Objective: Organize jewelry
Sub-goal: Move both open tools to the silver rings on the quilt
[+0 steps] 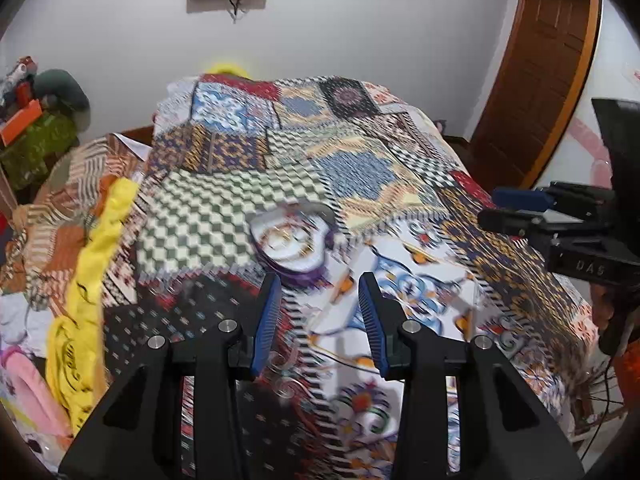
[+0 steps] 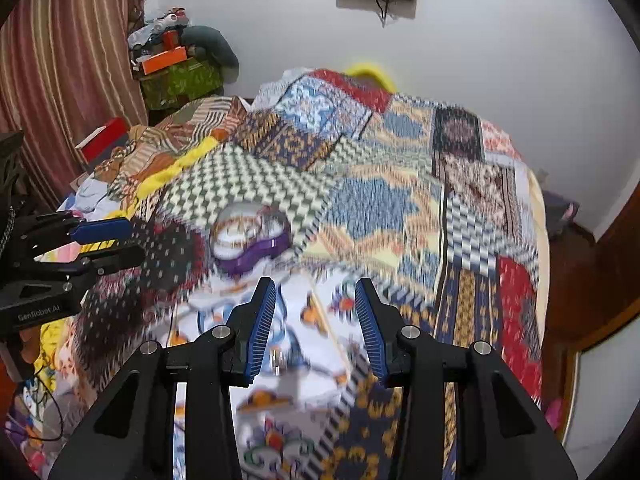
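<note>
- Both views are smeared by blur, so fine detail is lost.
- A purple-rimmed jewelry box (image 1: 290, 240) lies open on the patchwork bedspread (image 1: 360, 168); its white inside shows gold-coloured pieces too blurred to identify.
- Left gripper (image 1: 318, 320): jaws partly apart, nothing between them.
- Right gripper (image 2: 316, 326): the same, empty.
- A yellow cloth (image 1: 92, 288) lies crumpled at the bed's left edge.

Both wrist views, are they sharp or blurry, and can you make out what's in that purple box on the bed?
Left wrist view: the quilt and purple box are smeared by motion blur, while the left gripper is sharp. Right wrist view: same blur on the box, right gripper crisp. Both show fisheye bending and dark corners. Box contents: gold glints on white, too blurred to identify.
</note>
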Demonstrator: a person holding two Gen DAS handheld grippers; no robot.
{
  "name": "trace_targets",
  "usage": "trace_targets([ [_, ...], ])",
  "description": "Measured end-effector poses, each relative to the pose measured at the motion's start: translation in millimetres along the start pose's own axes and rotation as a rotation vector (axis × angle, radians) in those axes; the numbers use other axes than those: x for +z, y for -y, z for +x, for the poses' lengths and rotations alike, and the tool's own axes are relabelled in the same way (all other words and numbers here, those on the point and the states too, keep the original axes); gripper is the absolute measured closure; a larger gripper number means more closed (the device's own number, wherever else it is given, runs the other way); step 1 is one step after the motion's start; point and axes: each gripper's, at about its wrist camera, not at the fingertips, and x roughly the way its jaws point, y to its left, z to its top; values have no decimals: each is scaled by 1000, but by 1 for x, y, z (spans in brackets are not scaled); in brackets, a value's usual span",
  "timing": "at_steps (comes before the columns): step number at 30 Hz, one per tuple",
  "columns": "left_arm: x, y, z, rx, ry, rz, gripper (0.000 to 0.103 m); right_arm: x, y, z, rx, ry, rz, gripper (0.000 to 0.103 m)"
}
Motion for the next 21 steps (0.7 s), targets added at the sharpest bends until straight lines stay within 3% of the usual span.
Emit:
trace_targets([
  [10,-27,34,28,-57,-103,68,64,-48,-2,36,102,-157,20,65],
  [18,-32,48,44,-104,-135,116,64,-50,-9,53,100,-187,-50,65],
  [21,-28,50,51,-137,-146,113,64,-51,-7,53,104,-181,-47,75],
])
